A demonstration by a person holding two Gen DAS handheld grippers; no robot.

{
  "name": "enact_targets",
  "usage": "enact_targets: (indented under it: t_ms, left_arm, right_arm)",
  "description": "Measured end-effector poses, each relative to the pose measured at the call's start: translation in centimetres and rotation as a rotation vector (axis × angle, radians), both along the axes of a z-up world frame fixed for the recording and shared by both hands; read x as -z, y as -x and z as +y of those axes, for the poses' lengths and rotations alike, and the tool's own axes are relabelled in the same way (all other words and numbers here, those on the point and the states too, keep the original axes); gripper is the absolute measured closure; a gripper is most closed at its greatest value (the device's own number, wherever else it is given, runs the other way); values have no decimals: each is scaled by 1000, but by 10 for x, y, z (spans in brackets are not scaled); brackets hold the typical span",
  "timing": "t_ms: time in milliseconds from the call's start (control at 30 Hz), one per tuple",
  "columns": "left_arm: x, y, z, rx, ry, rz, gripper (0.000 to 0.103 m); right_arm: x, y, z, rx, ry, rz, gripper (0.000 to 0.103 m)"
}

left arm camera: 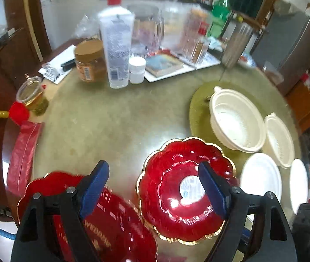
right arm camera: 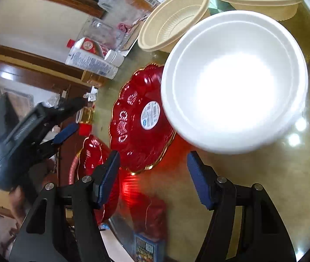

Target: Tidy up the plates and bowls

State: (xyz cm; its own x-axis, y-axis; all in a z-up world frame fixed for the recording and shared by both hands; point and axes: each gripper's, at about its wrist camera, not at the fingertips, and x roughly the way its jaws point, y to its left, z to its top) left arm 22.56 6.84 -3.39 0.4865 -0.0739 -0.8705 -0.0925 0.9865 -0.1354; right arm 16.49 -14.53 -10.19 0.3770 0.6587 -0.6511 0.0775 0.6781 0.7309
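Plates, two red [left arm camera: 183, 192] [left arm camera: 102, 222], two cream bowls [left arm camera: 235, 122] [left arm camera: 279, 139], two white bowls [left arm camera: 260, 179] [left arm camera: 298, 183], both grippers' fingers [left arm camera: 96, 187] [right arm camera: 109, 176] apart, empty.

Left gripper [left arm camera: 152, 187] angled steeply down, blue pads wide apart, nothing between them; right gripper [right arm camera: 152, 178] tilted down more gently, jaws apart too, nothing gripped; from the right-wrist cam, left gripper [right arm camera: 67, 118] seen off to the side, a hand [right arm camera: 17, 198] under its black body.

A round table [left arm camera: 102, 118] with an olive-green glossy top stood in the room. Behind it were a pale wall [left arm camera: 67, 15], dark wooden frames [left arm camera: 33, 21] and a grey cabinet [left arm camera: 285, 43]. Lamp light reflected on the tabletop.
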Motion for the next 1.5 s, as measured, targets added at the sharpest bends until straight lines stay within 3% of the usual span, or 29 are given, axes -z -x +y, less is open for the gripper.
enact_targets:
  t_ms: [133, 333, 400, 433, 467, 500, 533, 600, 867, 1100, 1500]
  left_arm:
    - [18, -16, -1, 3, 33, 72, 19]
    - [45, -28, -8, 24, 11, 148, 22]
    - [51, -31, -9, 36, 1, 174, 41]
    - [55, -32, -9, 40, -4, 191, 63]
    - [60, -32, -10, 35, -36, 210, 68]
    - [58, -32, -10, 34, -48, 197, 70]
    - [57, -31, -11, 34, -58, 187, 71]
    - [55, -30, -11, 34, -64, 176, 74]
    - [33, -17, -11, 31, -125, 86, 78]
    - [1, 3, -9, 5, -189, -42, 81]
    - [-20, 42, 8, -59, -232, -159, 83]
  right_arm:
    - [3, -11, -1, 11, -5, 11, 38]
    - [11, -21, -2, 28, -1, 28, 38]
    - [11, -25, 0, 25, 6, 18, 39]
    - [11, -26, 2, 24, 20, 12, 43]
    - [9, -26, 3, 23, 41, 4, 51]
    - [9, -27, 4, 14, 62, -6, 75]
    - [10, -29, 6, 4, 84, -1, 86]
    - [14, -31, 7, 5, 113, 10, 90]
    - [6, -27, 8, 2, 141, -46, 90]
    - [-6, -18, 16, -17, 134, -101, 90]
    - [-33, -2, 36, -50, 157, -204, 90]
